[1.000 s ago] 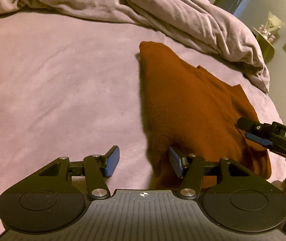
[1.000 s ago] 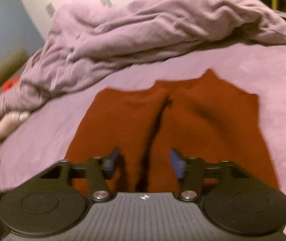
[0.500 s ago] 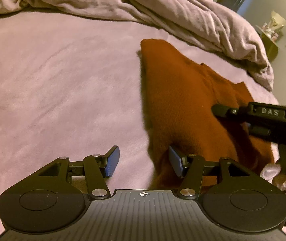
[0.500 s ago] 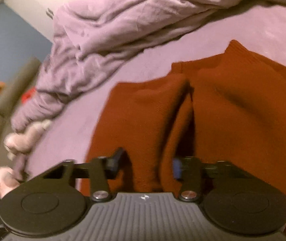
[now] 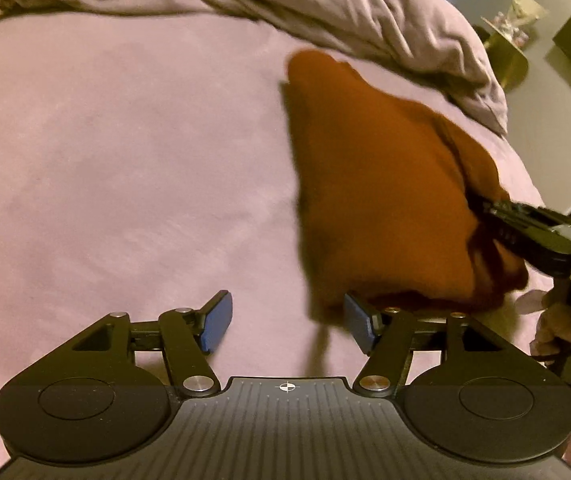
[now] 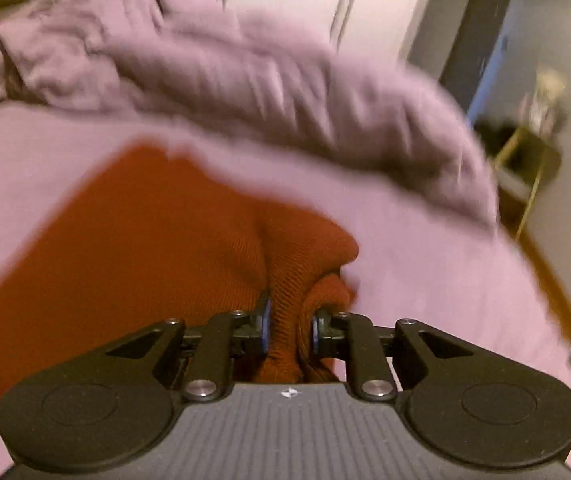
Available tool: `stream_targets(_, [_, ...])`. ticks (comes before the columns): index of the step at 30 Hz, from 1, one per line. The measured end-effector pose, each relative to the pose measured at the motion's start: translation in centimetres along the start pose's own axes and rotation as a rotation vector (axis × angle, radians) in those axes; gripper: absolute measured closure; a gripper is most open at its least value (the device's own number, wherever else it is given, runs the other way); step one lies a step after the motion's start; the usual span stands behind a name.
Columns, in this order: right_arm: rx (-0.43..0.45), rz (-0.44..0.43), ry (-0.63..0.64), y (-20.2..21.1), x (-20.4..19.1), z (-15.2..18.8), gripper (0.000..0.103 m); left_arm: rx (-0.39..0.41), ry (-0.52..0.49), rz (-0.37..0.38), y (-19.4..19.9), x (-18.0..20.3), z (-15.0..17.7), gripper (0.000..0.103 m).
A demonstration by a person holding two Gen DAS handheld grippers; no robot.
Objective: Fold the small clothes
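A rust-brown knitted sweater lies partly folded on the lilac bed sheet. My left gripper hovers at its near left corner, jaws opening, with only sheet between the blue pads; the right pad sits just at the fabric's edge. In the right wrist view my right gripper is closing on a bunched ridge of the sweater, and both pads press into the knit. That same gripper shows at the sweater's right side in the left wrist view.
A crumpled lilac duvet is heaped along the far side of the bed, just behind the sweater. The bed's edge falls away at the right, where a small gold side table stands on the floor. Bare sheet spreads to the left.
My right gripper rolled and shut on a fold of the sweater, bunching it up. The left gripper slid left off the sweater's edge and its jaws widened slightly.
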State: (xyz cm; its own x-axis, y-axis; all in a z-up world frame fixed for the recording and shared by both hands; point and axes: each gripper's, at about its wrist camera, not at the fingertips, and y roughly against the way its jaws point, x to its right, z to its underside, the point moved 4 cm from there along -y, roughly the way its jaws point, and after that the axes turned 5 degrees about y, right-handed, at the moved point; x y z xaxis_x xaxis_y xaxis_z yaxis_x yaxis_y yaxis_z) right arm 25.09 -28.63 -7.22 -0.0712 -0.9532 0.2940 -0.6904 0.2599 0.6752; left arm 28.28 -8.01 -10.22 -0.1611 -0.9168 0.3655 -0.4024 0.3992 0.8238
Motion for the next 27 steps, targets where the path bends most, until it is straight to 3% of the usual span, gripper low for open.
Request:
stream_targets(2, [0.044,-0.031,-0.048,1.2,1.2,0.4,0.072,-0.004,-0.003,-0.018,-0.4,0.5,0.3,0.036])
stream_targets(3, [0.054,-0.042,-0.106,2.1,2.2,0.4,0.058,-0.003,-0.006,-0.028,-0.5,0.7,0.4,0.035])
stream_targets(7, [0.113,-0.133,-0.401,6.4,6.0,2.8,0.041,0.004,-0.028,-0.064,-1.4,1.6,0.7,0.031])
stream_targets(10, [0.082,-0.247,-0.627,7.4,7.1,6.2,0.04,0.032,-0.043,-0.127,-2.0,2.4,0.7,0.031])
stream_targets(12, [0.034,-0.374,-0.77,6.9,6.9,8.3,0.04,0.058,-0.035,-0.148,-2.2,2.6,0.5,0.031])
stream_targets(17, [-0.013,-0.491,-0.919,4.5,6.0,9.8,0.048,0.065,0.026,-0.154,-2.5,1.9,-0.1,0.031])
stream_targets(19, [-0.026,-0.475,-0.949,3.4,5.8,9.5,0.078,0.067,0.044,-0.144,-2.4,1.4,-0.5,0.034])
stream_targets(20, [-0.031,-0.447,-0.931,3.2,5.8,9.2,0.084,0.07,0.053,-0.139,-2.3,1.1,-0.7,0.036])
stream_targets(23, [-0.034,-0.413,-0.898,2.9,5.3,8.5,0.088,0.091,0.084,-0.141,-1.4,0.1,-1.3,0.036])
stream_targets(27, [0.023,-0.555,-0.99,3.5,5.8,9.7,0.088,0.081,0.111,-0.118,-1.0,-1.5,-1.9,0.032])
